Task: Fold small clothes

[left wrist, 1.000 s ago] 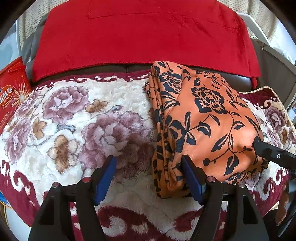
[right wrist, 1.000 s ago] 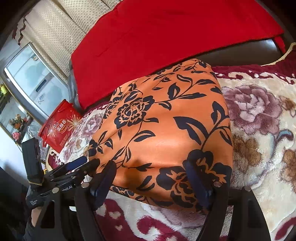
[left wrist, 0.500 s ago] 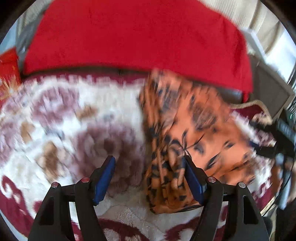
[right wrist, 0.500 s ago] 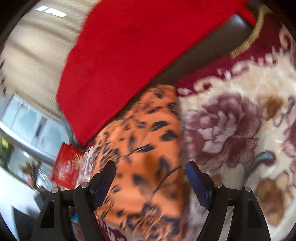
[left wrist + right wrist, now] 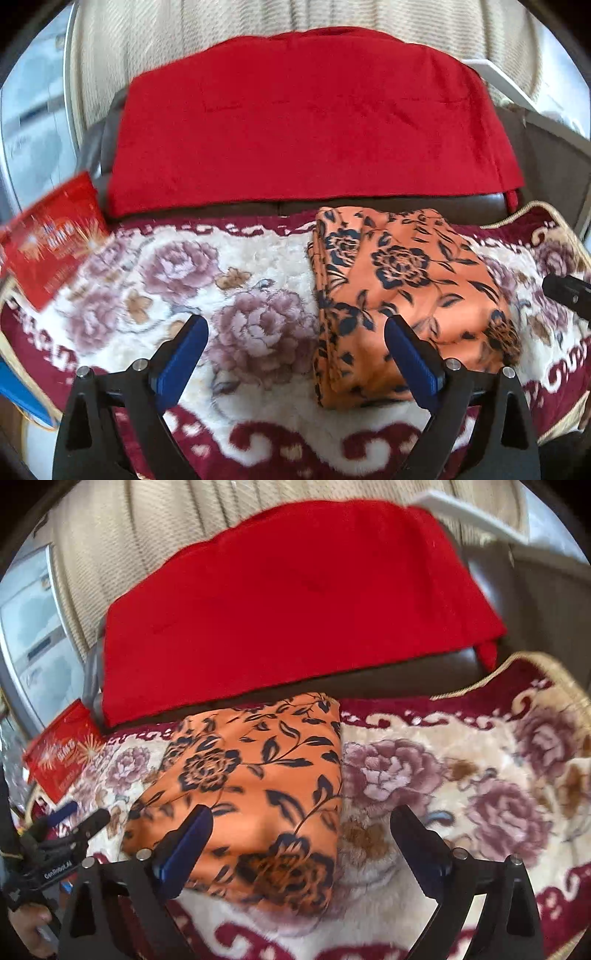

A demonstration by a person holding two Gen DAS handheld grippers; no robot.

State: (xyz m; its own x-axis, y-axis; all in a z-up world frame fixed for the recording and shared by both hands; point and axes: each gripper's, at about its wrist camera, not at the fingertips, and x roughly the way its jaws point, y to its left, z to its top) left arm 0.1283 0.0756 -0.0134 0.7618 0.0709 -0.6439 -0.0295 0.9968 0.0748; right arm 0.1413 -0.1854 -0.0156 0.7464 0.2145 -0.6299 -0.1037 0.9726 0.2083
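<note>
A folded orange garment with a black flower print (image 5: 402, 295) lies on the floral blanket (image 5: 184, 266), right of the middle. My left gripper (image 5: 295, 350) hovers above its near left edge with the jaws opening; the pads touch nothing. In the right wrist view the same garment (image 5: 258, 786) lies left of centre. My right gripper (image 5: 303, 845) hangs over its near right edge, jaws also opening and gripping nothing. The left gripper (image 5: 83, 814) shows at that view's left edge, a hand below it.
A red cloth (image 5: 306, 122) drapes over the dark sofa back behind the blanket. A red printed packet (image 5: 55, 236) leans at the far left. Beige curtain (image 5: 258, 18) and a white frame (image 5: 498, 77) stand behind. The blanket's hem (image 5: 561, 225) falls off at the right.
Both grippers have risen and drawn back from the garment, and their jaws stand wider. The garment stays folded on the blanket, seen smaller and farther off.
</note>
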